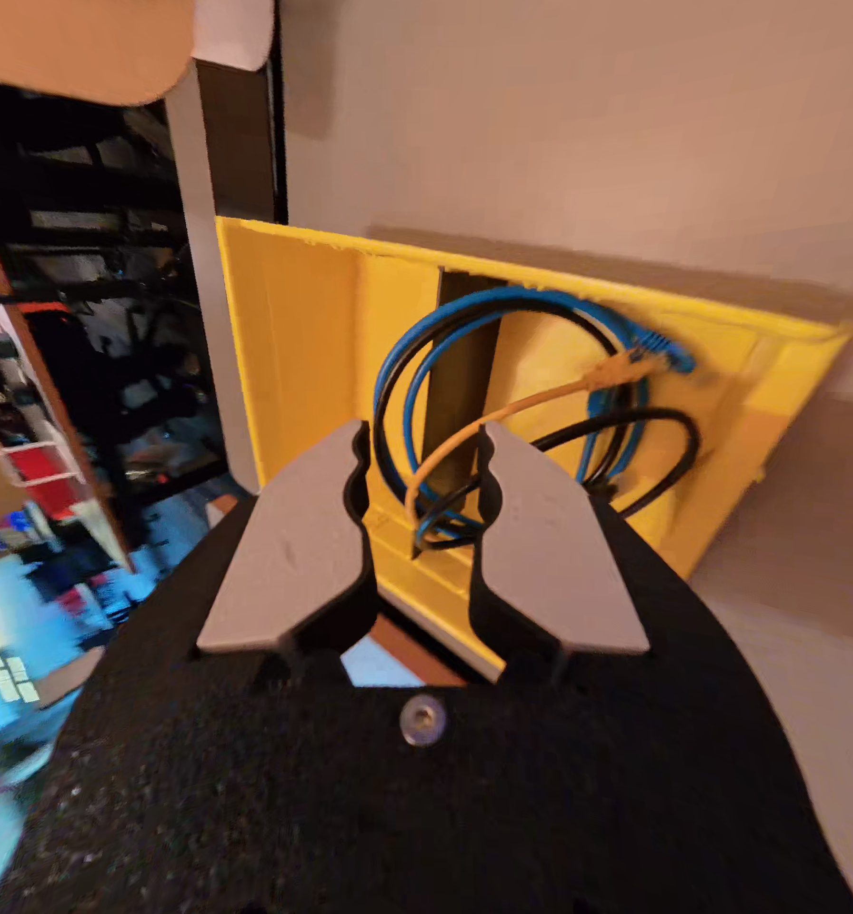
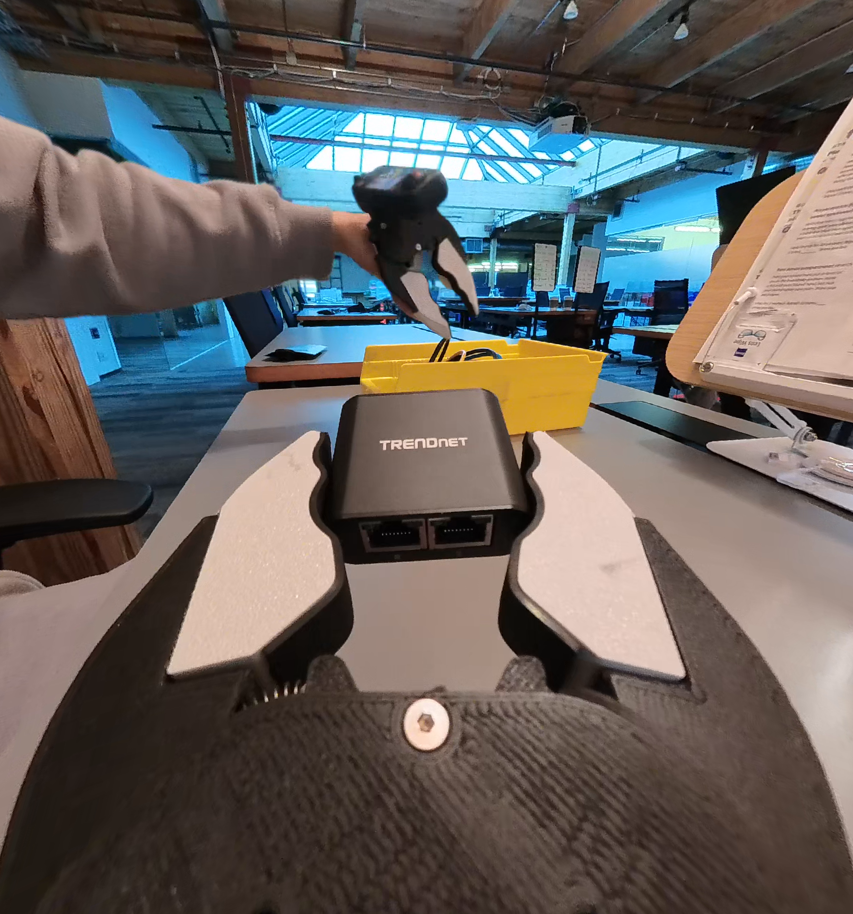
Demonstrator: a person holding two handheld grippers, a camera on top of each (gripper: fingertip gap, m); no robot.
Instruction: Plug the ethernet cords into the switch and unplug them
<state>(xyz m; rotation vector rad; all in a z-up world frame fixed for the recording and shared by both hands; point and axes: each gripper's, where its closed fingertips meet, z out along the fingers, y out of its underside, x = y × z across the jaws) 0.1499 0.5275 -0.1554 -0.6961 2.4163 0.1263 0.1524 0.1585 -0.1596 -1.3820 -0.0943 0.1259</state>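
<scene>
— Where did the small black two-port network switch (image 2: 424, 470) sit?

— On the grey worktop (image 2: 711, 569), clamped at its sides by the right gripper (image 2: 424, 475), ports facing the camera.

— And the left gripper (image 1: 422, 445)?

— It hung wide open and empty over the yellow plastic bin (image 1: 305, 346), where the blue (image 1: 464, 301), black (image 1: 662, 415) and yellow ethernet cords (image 1: 523, 405) lay coiled.

Left gripper (image 1: 422, 435) over yellow bin (image 1: 305, 346), fingers apart, nothing between them. Bin holds coiled blue cord (image 1: 404, 376), black cord (image 1: 662, 420) and orange cord (image 1: 513, 408); orange plug (image 1: 622, 370) lies against blue plug (image 1: 662, 348). View blurred.
</scene>
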